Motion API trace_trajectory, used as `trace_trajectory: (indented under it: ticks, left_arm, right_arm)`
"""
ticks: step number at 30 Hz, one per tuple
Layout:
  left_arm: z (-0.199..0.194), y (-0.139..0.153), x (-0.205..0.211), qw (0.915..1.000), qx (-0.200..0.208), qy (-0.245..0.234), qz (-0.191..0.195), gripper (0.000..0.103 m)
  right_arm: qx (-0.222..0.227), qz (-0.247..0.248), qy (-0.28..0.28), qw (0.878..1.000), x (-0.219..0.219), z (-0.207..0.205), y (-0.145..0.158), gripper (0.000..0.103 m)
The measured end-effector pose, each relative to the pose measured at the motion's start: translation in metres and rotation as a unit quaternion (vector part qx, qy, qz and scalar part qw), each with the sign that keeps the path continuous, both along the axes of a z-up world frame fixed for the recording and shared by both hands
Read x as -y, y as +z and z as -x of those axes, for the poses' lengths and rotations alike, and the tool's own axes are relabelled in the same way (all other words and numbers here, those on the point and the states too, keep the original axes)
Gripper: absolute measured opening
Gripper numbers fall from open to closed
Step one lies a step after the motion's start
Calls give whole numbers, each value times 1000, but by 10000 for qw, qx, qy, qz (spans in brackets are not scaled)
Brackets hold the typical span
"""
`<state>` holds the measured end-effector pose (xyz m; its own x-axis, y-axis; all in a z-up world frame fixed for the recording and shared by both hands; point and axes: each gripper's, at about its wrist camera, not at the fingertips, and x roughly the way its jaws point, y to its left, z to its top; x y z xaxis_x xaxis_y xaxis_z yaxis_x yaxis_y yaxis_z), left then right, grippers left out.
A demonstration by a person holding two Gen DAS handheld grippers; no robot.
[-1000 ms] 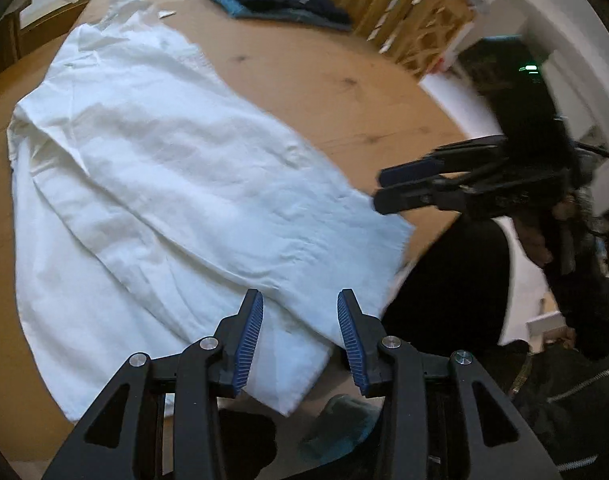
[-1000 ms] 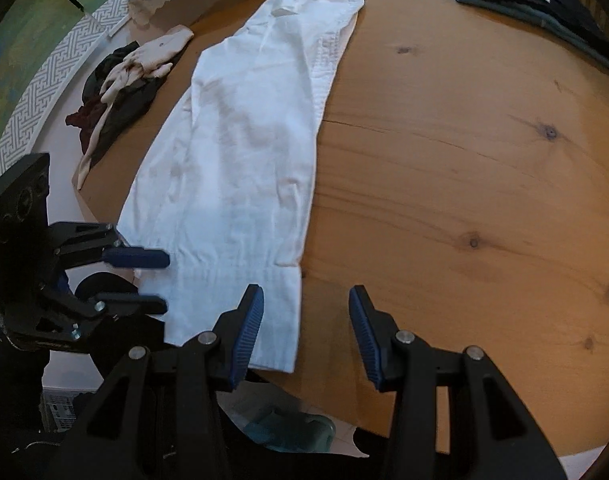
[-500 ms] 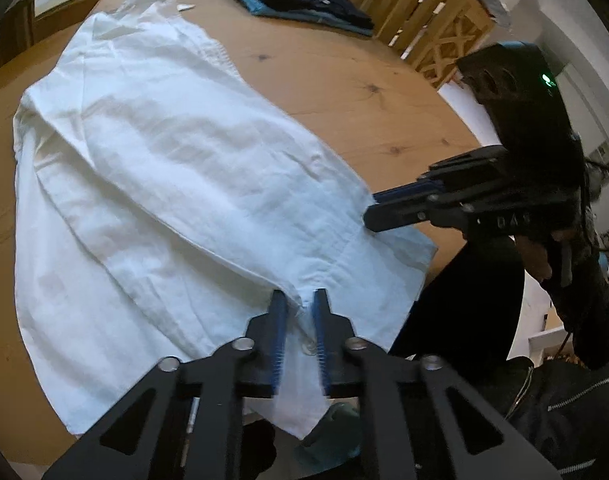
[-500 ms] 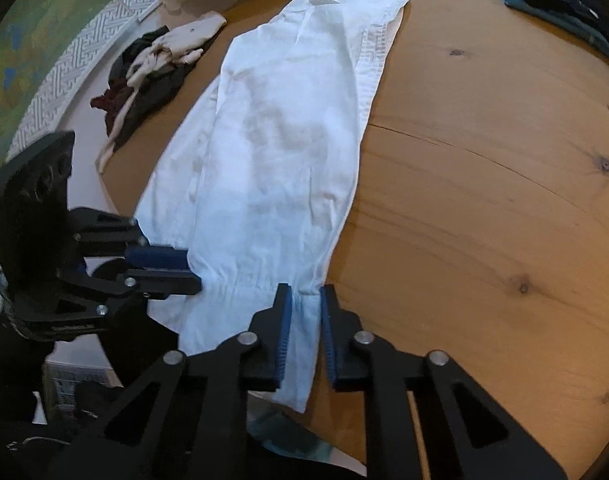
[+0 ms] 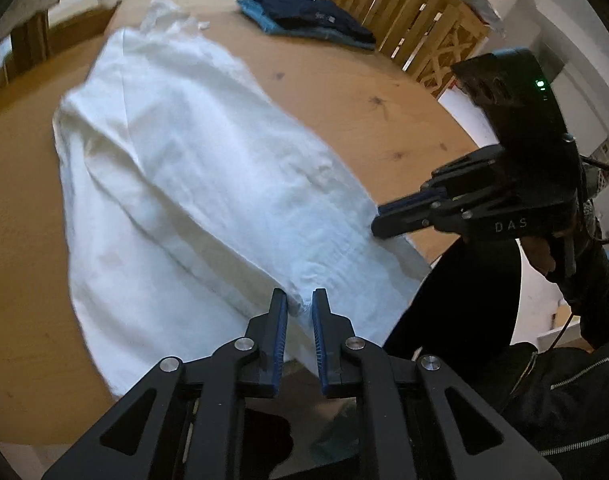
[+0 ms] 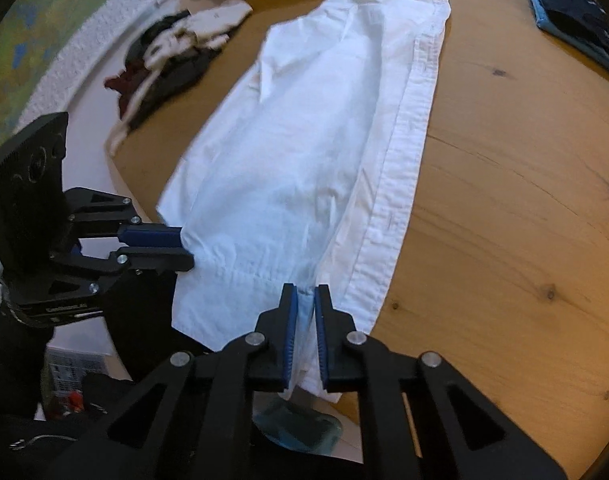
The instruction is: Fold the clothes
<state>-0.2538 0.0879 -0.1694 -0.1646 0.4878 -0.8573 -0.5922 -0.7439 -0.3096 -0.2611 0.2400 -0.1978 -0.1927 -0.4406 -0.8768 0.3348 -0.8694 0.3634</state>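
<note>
White shirt [image 5: 208, 184] on wood table [image 6: 504, 200]; left gripper [image 5: 300, 308] & right gripper [image 6: 304, 300] both clamped on hem. Step: hem grasped. Next prob lift + fold toward collar, evenly.

Both grippers' fingers [image 5: 280, 312] [image 6: 289, 308] now closed, pinching white shirt [image 5: 208, 184] hem

Bare wooden table [image 6: 504, 200] right of shirt [image 6: 304, 140], folded clothes [image 5: 308, 16] at far edge
</note>
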Motion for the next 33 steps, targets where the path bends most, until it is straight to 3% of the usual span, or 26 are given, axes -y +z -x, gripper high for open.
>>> trace_trajectory:
  ticks: [4, 6, 7, 11, 14, 20, 24, 28, 31, 33]
  left_arm:
    - [-3, -4, 6, 9998, 147, -52, -86, 16]
    - [1, 6, 13, 9999, -49, -108, 14, 20]
    - [7, 12, 17, 9999, -143, -77, 56, 21]
    - [50, 33, 38, 9977, -591, 169, 284, 29]
    - [105, 35, 51, 9946, -824, 493, 399, 29]
    - [205, 5, 83, 9932, -47, 1158, -112, 29]
    - [229, -12, 87, 9917, 193, 1250, -221, 37]
    - [234, -15, 89, 9911, 209, 1259, -377, 37]
    - [237, -12, 90, 9913, 84, 1243, -424, 30]
    - [238, -10, 89, 9924, -14, 1171, -377, 8]
  right_arm:
    - [114, -380, 4, 9992, -2, 0, -6, 10]
    - [111, -576, -19, 9983, -4, 0, -4, 23]
    - [58, -718, -4, 9974, -5, -1, -1, 23]
    - [-669, -917, -204, 9933, -5, 0, 32, 23]
    - [-713, -614, 57, 9955, 13, 10, 43, 23]
    - [-560, -1118, 392, 9914, 34, 29, 9, 23]
    - [-352, -1094, 478, 9922, 29, 35, -2, 23]
    - [-333, -1167, 624, 9907, 30, 35, -5, 25]
    - [-428, -1333, 775, 9871, 36, 32, -5, 29]
    - [-506, -1450, 837, 9846, 40, 31, -4, 30]
